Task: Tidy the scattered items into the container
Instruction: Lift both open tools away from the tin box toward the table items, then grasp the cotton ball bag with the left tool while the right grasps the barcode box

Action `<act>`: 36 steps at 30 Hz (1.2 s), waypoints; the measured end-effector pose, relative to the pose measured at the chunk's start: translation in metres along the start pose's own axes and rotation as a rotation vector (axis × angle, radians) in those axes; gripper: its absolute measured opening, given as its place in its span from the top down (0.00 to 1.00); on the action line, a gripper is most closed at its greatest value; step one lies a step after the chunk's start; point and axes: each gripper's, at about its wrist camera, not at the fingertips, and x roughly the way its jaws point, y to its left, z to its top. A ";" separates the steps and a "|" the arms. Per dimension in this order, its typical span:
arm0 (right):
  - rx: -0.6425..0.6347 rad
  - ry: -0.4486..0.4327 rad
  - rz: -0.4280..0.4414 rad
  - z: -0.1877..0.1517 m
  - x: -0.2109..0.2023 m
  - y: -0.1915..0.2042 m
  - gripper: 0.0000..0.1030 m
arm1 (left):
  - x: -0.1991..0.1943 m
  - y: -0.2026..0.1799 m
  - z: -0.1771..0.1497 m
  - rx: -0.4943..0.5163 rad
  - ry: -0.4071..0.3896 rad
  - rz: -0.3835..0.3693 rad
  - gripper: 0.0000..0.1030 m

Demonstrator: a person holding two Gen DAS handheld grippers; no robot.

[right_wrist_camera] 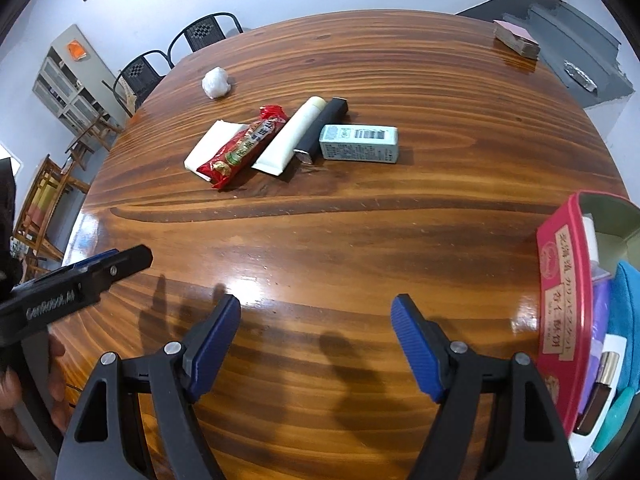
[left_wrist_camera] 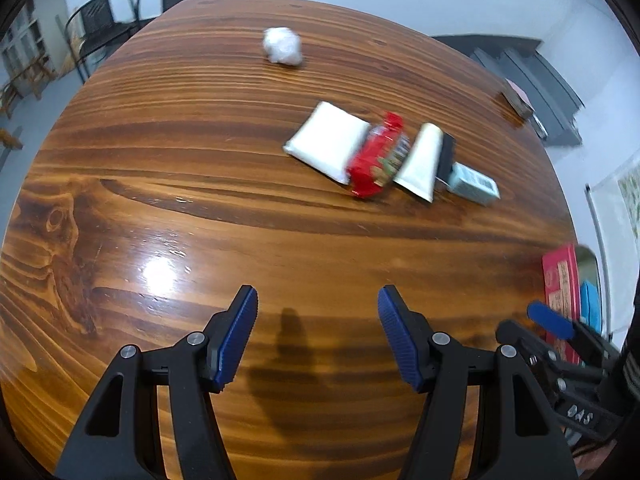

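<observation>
Upper left of the right wrist view: crumpled white paper ball [right_wrist_camera: 216,82], alone on the glossy wooden table [right_wrist_camera: 360,240]. Centre: packed row of flat white packet [right_wrist_camera: 208,145], red snack wrapper [right_wrist_camera: 244,146], cream tube [right_wrist_camera: 294,136], black stick [right_wrist_camera: 324,130], pale green carton [right_wrist_camera: 359,143]. Far right: red container [right_wrist_camera: 564,300], partly filled. Left gripper [left_wrist_camera: 318,332] and right gripper [right_wrist_camera: 316,340]: jaws wide, holding nothing, above bare wood. Likely trouble: touching items dragged along together, glossy wrapper slipping free.

"GenRobot.AI" on left claw [right_wrist_camera: 120,258] body; barcode on pale box [right_wrist_camera: 359,143].
</observation>
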 end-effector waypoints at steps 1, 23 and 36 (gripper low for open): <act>-0.001 0.002 -0.001 0.001 0.002 0.001 0.21 | 0.002 0.005 0.004 -0.020 -0.004 0.001 0.36; 0.123 -0.030 -0.070 0.035 0.026 -0.021 0.21 | 0.054 0.029 0.158 0.012 -0.061 0.009 0.36; 0.114 -0.056 -0.119 0.044 0.034 -0.030 0.21 | 0.102 0.026 0.245 -0.023 -0.091 0.004 0.36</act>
